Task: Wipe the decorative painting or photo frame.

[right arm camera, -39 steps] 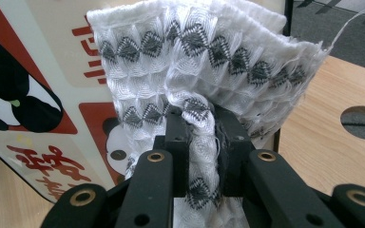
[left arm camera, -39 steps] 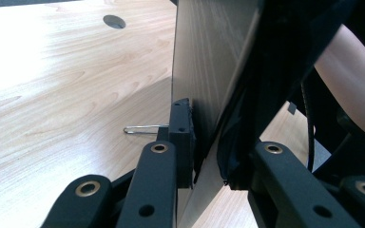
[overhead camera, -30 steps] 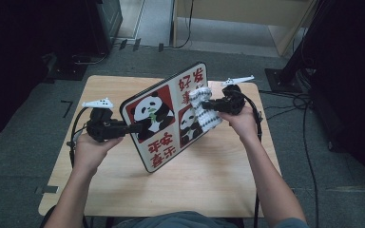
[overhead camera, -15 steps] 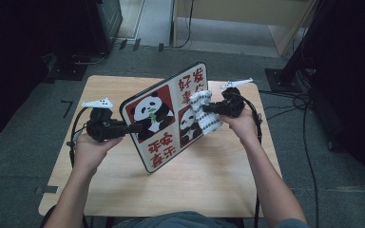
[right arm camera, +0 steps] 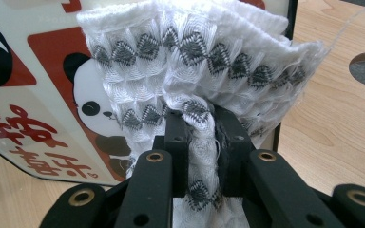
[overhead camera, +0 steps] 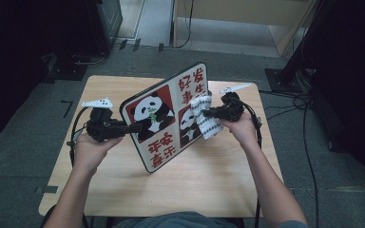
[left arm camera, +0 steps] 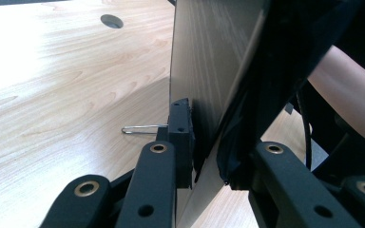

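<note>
While our left gripper (overhead camera: 123, 127) clamps the left edge of the panda board (overhead camera: 166, 116), we keep that board standing on its lower edge on the wooden table (overhead camera: 209, 185), tilted so its printed face turns toward the other hand. In the left gripper view the jaws sit narrow, one pad on the plain back and one on the front, with the board's edge (left arm camera: 204, 95) pinched between them. We judge that this grip is there purely to steady the board, so that it does not slide or tip under pressure from the other side.

Moving right across the face, we see two panda pictures and red characters, and then the white patterned cloth (overhead camera: 204, 116) pressed against the board near its right edge. Our right gripper (overhead camera: 209, 113) holds that cloth; in the right gripper view the jaws are drawn close on a bunched fold (right arm camera: 197, 142), and the rest fans out against the printed surface. We take it that the loose spread lets the cloth wipe a broad patch, so the work in hand looks like cleaning the board's face.
</note>
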A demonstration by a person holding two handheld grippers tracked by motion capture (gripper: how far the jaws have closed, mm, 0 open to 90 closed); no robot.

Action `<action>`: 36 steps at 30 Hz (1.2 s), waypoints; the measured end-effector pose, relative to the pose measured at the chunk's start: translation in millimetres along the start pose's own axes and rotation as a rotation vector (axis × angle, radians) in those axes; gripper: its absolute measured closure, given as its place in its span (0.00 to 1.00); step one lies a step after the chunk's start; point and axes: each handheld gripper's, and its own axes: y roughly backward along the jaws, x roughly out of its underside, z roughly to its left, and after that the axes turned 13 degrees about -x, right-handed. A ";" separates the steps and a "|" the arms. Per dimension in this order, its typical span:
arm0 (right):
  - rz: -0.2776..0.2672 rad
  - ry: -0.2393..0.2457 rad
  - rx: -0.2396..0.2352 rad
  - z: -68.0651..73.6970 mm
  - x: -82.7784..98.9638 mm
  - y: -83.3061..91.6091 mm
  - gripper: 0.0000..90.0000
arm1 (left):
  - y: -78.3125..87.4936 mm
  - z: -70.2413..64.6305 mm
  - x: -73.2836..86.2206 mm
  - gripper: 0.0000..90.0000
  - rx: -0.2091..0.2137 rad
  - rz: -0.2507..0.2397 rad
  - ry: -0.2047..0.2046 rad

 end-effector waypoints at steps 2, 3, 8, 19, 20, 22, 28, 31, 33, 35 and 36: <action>0.005 -0.001 0.005 -0.3 1.7 -0.3 0.87 | 0.1 0.2 -0.1 0.86 0.000 0.001 0.000; 0.008 -0.001 0.006 -0.6 3.1 -0.5 0.87 | 0.1 0.2 -0.1 0.86 0.000 0.000 0.000; 0.022 -0.021 0.011 -5.0 9.8 -2.4 0.87 | -0.1 0.8 -0.3 0.86 0.002 0.000 -0.001; 0.046 -0.043 0.013 -11.4 17.6 -8.0 0.87 | -0.1 1.4 0.1 0.86 0.008 -0.001 0.001; 0.047 -0.043 0.014 -11.8 18.3 -8.7 0.87 | -0.2 1.5 0.1 0.86 0.010 -0.002 0.004; 0.050 -0.048 0.016 -12.2 19.4 -9.6 0.87 | -0.4 1.5 0.2 0.85 0.011 -0.003 0.006; 0.064 -0.054 0.013 -13.4 23.1 -13.5 0.87 | -0.2 1.5 0.4 0.85 0.012 -0.001 0.003; 0.071 -0.059 0.015 -14.8 25.0 -15.5 0.87 | -0.2 1.5 0.4 0.85 0.013 -0.001 0.003; 0.076 -0.062 0.017 -15.6 26.0 -15.9 0.87 | -0.1 1.5 0.4 0.85 0.013 -0.001 0.002; 0.083 -0.065 0.020 -15.1 26.9 -16.2 0.87 | -0.2 1.7 0.5 0.85 0.014 -0.002 0.003; 0.083 -0.062 0.020 -15.4 27.2 -16.5 0.87 | -0.3 1.6 0.5 0.85 0.013 -0.002 0.004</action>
